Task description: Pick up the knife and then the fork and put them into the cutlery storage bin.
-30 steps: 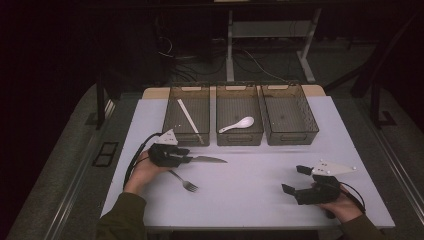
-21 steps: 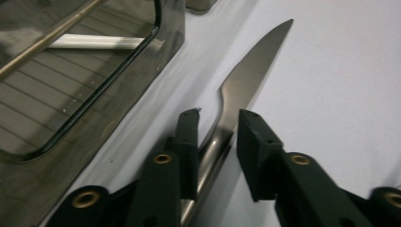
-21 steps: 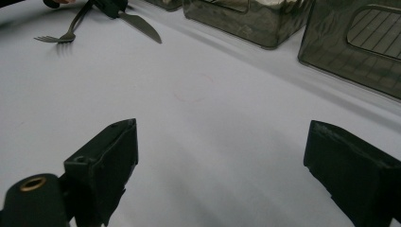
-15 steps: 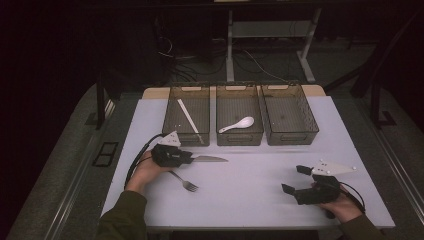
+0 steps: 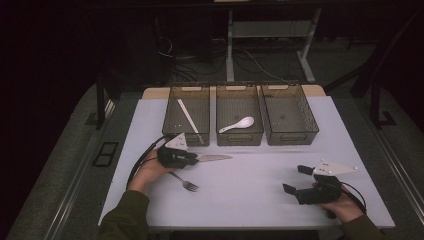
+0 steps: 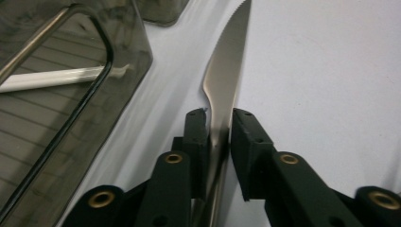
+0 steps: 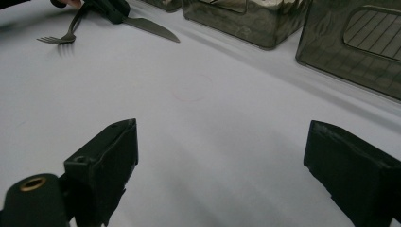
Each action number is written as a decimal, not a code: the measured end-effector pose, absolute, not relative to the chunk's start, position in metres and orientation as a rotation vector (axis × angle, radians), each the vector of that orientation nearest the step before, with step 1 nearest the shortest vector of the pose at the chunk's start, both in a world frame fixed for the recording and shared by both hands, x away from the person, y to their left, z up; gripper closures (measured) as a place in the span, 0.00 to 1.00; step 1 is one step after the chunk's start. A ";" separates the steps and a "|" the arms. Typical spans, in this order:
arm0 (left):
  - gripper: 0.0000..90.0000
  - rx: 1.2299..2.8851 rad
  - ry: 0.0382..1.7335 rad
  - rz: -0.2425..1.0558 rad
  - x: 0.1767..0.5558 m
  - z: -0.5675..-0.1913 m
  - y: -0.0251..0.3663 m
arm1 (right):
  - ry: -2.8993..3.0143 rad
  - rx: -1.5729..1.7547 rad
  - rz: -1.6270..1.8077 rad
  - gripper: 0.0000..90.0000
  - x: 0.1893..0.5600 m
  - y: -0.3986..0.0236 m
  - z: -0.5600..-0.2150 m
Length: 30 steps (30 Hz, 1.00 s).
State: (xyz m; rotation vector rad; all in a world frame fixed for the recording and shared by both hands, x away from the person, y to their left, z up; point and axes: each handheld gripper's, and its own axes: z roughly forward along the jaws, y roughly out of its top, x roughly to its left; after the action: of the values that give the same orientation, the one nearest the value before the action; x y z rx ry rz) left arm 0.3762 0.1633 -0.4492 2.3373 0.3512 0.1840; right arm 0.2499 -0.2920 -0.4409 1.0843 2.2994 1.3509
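Left gripper (image 5: 196, 159) low on white table (image 5: 250, 195), jaws just closing around handle of steel knife (image 5: 214, 158), pads against it on both sides; blade lies flat, tip pointing right, just in front of left bin (image 5: 187, 114); fork (image 5: 185, 182) on table near left hand; right gripper (image 5: 296, 180) rests at right, jaws wide apart, holding nothing; white spoon (image 5: 238, 124) in middle bin.
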 end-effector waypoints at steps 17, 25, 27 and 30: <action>0.88 2.363 0.323 0.200 0.376 -0.445 0.160 | 2.304 1.084 1.350 0.12 0.249 -0.292 -0.441; 0.88 2.327 0.311 0.193 0.371 -0.437 0.155 | 2.304 1.087 1.356 0.12 0.249 -0.293 -0.440; 0.88 2.328 0.309 0.195 0.369 -0.434 0.155 | 2.310 1.091 1.354 0.12 0.248 -0.293 -0.439; 0.88 2.307 0.313 0.193 0.367 -0.431 0.155 | 2.342 1.099 1.351 0.12 0.249 -0.293 -0.437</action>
State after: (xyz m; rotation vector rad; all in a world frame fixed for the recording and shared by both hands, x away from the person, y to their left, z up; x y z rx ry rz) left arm 0.3671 0.1546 -0.4309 2.3073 0.3132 0.1926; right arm 0.2490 -0.2932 -0.4370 1.0986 2.3418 1.3512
